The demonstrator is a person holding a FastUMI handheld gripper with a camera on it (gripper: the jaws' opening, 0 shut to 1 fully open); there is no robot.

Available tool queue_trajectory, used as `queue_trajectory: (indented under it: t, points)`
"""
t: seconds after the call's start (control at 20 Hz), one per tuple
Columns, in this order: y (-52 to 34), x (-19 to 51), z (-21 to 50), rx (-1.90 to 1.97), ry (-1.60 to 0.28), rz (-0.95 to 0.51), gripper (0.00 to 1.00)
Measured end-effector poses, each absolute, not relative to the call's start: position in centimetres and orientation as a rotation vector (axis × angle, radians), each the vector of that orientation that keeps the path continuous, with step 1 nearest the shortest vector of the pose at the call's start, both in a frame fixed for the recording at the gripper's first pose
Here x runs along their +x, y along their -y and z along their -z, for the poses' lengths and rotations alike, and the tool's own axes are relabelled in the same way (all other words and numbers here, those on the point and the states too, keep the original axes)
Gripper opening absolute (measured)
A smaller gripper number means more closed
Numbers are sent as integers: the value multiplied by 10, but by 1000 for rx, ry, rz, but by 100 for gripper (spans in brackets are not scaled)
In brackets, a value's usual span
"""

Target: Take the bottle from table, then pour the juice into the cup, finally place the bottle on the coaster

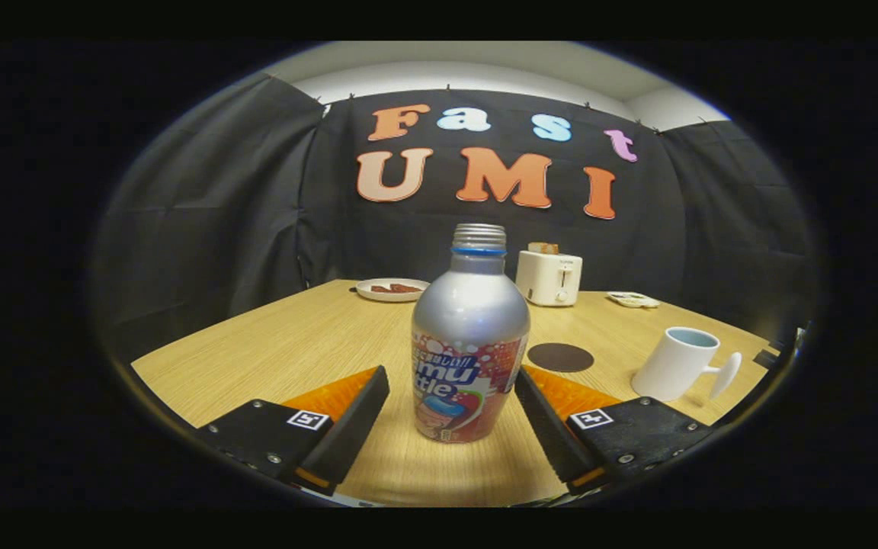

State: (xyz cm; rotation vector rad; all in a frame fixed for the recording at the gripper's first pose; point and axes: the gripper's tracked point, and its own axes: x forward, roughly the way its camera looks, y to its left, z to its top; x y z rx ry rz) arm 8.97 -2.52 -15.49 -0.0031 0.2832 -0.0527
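— While the bottle (470,335) stands upright on the table (286,343), where are the fingers?
— The gripper (450,396) is spread wide, one finger (347,427) on each side of the bottle's lower half. The right one looks to be at the label's edge, though I cannot tell if it touches; the left one is clearly apart from it. The bottle is silver with a printed label and a screw cap.
— And around it?
— A dark round coaster (559,357) lies just beyond the bottle to the right. Further right sits a white cup (679,363), tilted in this lens, its handle pointing away from the bottle.
— Farther back?
— A plate (392,290) with something brown on it is at the far left, a white toaster (549,277) with bread in its slot stands behind the bottle, and a small flat dish (633,300) lies to its right.
— The surface and room?
— Pale wood-grain tabletop, black cloth (203,213) hung on all sides, a white wall (469,72) above.
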Motion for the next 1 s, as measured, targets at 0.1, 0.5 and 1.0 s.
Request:
queue_trajectory:
  t: [0.1,0.5,1.0]
  points:
    - [27,90,155,-4,-284,63,95]
    - [27,86,120,73,-227,58,74]
    - [61,85,75,302,-170,147,74]
